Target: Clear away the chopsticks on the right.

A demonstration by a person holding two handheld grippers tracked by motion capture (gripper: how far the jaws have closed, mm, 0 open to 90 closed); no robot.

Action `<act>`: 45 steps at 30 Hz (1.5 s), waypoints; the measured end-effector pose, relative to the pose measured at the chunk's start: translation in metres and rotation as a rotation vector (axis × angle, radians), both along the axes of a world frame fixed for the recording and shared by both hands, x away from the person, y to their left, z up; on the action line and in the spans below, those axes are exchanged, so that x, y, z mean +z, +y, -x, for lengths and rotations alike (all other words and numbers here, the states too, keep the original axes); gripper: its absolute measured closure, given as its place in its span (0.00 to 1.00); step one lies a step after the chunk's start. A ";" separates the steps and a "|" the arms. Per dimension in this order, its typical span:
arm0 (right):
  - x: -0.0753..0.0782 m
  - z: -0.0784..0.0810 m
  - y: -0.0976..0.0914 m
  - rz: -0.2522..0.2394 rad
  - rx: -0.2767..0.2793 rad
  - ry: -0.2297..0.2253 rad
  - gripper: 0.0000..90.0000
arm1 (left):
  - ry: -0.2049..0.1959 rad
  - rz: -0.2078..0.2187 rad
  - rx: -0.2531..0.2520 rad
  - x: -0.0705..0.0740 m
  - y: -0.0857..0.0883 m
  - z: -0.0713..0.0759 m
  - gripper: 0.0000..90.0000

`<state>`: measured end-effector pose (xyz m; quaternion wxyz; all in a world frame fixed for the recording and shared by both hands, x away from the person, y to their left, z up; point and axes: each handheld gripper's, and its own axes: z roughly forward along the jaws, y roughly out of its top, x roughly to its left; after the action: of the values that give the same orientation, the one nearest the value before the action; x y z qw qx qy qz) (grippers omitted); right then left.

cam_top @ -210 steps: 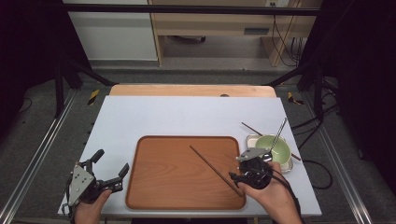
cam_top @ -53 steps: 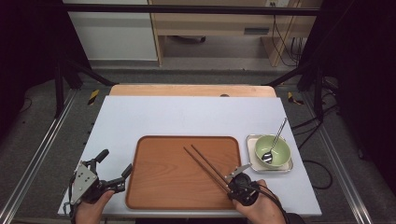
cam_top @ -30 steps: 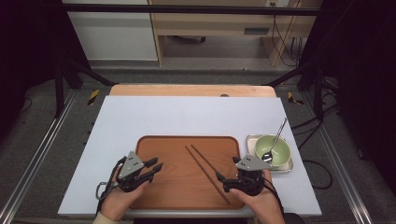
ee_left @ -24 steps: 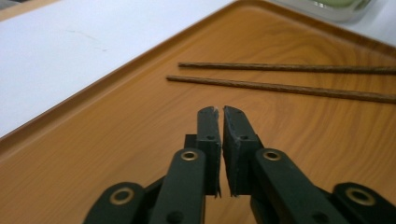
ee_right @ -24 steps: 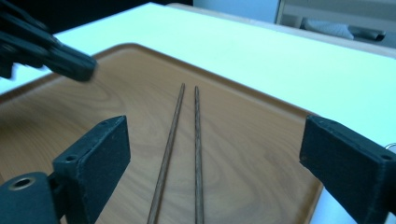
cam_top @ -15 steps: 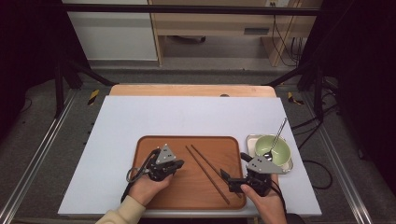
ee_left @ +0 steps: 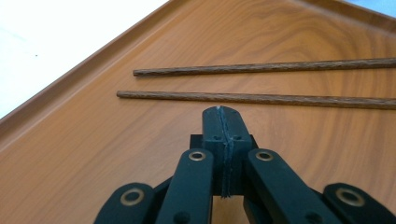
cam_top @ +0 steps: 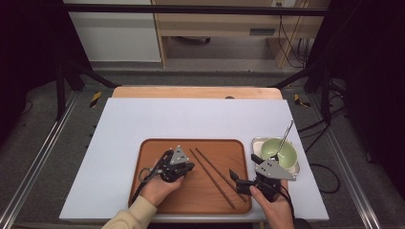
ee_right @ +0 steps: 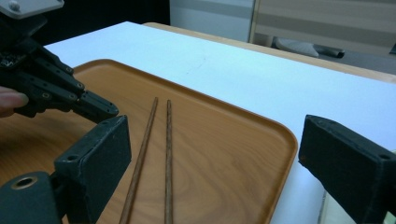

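On the tray (cam_top: 157, 200), left gripper (cam_top: 183, 170) closed beside 2 chopsticks (cam_top: 216, 175).

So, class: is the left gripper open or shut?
Shut. In the left gripper view, the left gripper has its two jaws pressed together with nothing between them, just short of the chopsticks on the tray.

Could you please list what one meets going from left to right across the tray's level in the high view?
Left gripper → pair of wooden chopsticks → right gripper → green bowl holding a metal spoon.
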<state>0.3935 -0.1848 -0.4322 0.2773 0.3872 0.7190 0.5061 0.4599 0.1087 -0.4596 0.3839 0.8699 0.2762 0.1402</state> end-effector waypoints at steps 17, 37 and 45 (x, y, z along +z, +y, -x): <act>0.000 -0.001 -0.006 -0.024 -0.039 0.031 0.09 | 0.013 -0.021 -0.002 -0.002 -0.007 -0.004 1.00; 0.000 -0.001 -0.011 -0.031 -0.059 0.040 0.10 | 0.027 -0.051 -0.013 -0.008 -0.018 -0.011 1.00; 0.000 -0.002 -0.013 -0.034 -0.063 0.046 0.10 | 0.034 -0.057 -0.009 -0.010 -0.021 -0.014 1.00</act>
<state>0.3951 -0.1976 -0.4317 0.2699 0.4259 0.7039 0.5003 0.4734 0.0878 -0.4698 0.3550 0.8839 0.2745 0.1313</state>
